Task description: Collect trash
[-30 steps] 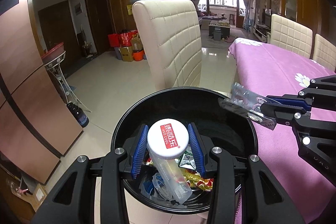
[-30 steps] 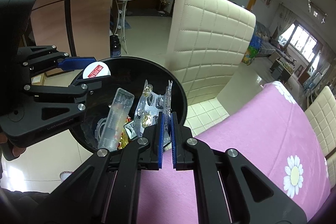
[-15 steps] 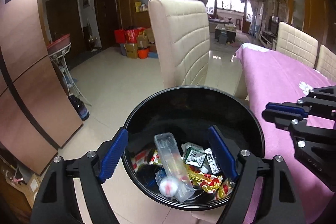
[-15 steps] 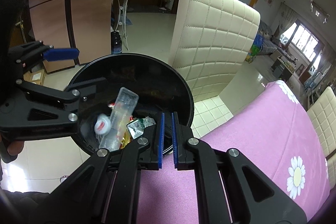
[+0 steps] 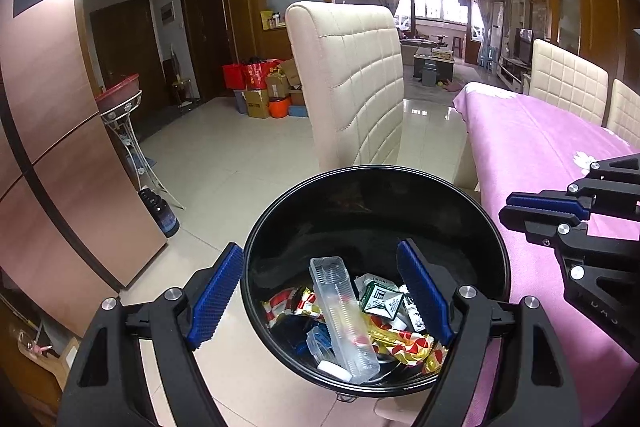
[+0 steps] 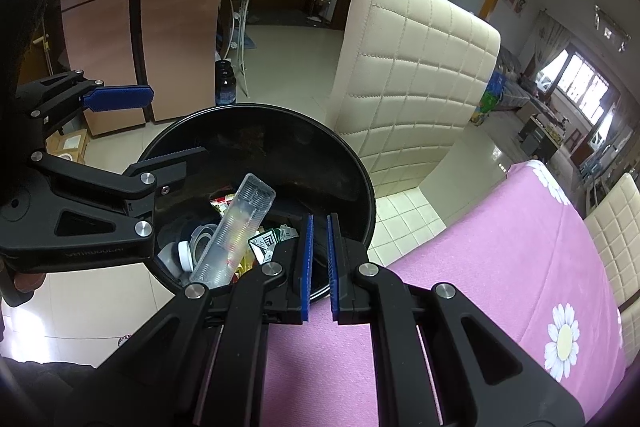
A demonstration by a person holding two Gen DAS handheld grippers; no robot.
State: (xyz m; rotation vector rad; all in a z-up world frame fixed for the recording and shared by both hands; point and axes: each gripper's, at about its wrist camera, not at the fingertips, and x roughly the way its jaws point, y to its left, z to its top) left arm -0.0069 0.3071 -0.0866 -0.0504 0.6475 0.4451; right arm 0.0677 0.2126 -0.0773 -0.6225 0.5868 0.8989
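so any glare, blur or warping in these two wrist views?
Left wrist: sharp, window blown out, its glare streaking the floor tiles; door frames bow near the edges. Right wrist: sharp too, window overexposed, fridge seams curve; black bin interior reads dark.

Two matching black hand-held grippers, blue-padded

The left gripper (image 5: pixel 320 291) and right gripper (image 6: pixel 318 259) share angular black plastic arms with triangular cut-outs, round silver screw heads at the pivots, and ribbed blue pads (image 5: pixel 216 295) lining the fingers (faint embossed lettering, too small to read, runs along the left gripper's body in the right wrist view).
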